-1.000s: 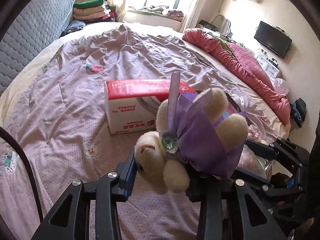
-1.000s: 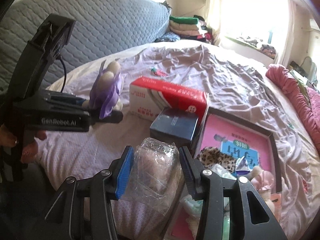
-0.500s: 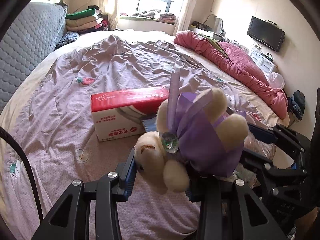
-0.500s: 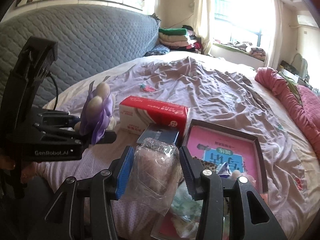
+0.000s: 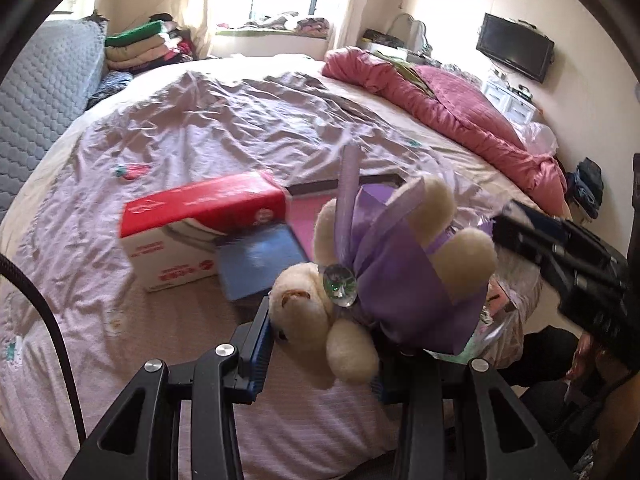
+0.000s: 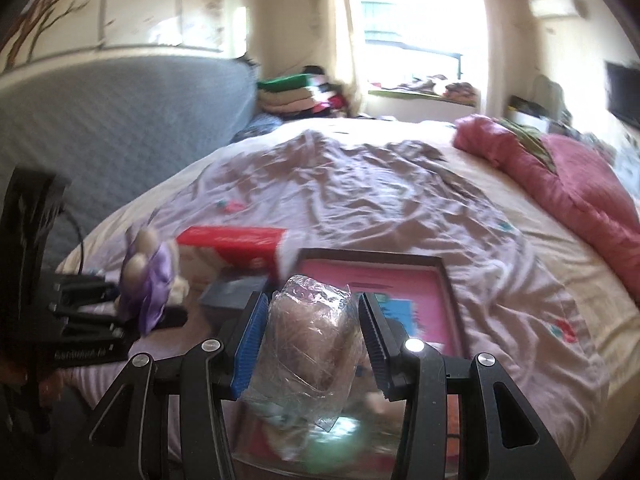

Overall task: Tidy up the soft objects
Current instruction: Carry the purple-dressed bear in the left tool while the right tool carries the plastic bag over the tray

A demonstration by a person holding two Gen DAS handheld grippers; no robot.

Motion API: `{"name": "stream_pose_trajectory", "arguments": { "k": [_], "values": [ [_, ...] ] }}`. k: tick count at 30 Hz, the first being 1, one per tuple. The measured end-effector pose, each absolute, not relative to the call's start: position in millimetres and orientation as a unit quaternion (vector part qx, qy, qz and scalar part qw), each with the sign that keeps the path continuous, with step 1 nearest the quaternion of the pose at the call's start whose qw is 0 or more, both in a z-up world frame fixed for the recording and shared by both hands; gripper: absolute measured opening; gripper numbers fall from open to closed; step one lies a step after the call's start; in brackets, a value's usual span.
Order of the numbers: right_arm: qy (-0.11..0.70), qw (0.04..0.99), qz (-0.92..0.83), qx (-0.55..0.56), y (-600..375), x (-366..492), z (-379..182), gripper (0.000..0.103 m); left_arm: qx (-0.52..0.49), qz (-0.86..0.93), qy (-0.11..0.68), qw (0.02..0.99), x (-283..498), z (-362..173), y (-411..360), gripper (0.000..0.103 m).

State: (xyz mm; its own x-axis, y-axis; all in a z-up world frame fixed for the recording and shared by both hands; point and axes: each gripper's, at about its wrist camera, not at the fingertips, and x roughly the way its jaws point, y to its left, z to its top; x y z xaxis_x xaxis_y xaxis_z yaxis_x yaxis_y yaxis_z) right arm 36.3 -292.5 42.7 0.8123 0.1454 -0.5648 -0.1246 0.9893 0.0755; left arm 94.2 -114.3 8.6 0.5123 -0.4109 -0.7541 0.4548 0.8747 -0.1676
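We are clamping the bear [image 5: 320,312] in our left gripper [image 5: 320,344], its cream body and purple bow jutting up past the fingertips, above the bed's [image 5: 200,140] near edge. We are squeezing the plastic-wrapped bundle [image 6: 308,344] between the pads of our right gripper [image 6: 310,344], over the pink box [image 6: 400,284] at that edge.

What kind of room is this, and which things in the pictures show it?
Most likely a home bedroom: a wide bed under a wrinkled lilac sheet, a rolled pink quilt along its far side, a grey quilted headboard, and folded clothes stacked by the window.
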Motion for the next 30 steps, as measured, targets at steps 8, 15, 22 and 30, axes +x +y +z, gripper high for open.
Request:
{"name": "stream_pose_trajectory", "arguments": {
  "k": [8,15,22,30],
  "values": [
    [0.302,0.952,0.023,0.049,-340,29,32,0.049,0.043,-0.267,0.461,0.845,97,-8,-176,0.040],
    [0.299,0.951,-0.004,0.073,-368,26,23,0.049,0.076,-0.262,0.490,0.828,102,-30,-220,0.040],
    [0.309,0.948,-0.017,0.079,-382,29,11,0.049,0.110,-0.242,0.510,0.818,111,-50,-240,0.040],
    [0.347,0.936,-0.019,0.055,-385,58,-9,0.049,0.148,-0.205,0.515,0.819,118,-64,-248,0.040]
  ]
}}
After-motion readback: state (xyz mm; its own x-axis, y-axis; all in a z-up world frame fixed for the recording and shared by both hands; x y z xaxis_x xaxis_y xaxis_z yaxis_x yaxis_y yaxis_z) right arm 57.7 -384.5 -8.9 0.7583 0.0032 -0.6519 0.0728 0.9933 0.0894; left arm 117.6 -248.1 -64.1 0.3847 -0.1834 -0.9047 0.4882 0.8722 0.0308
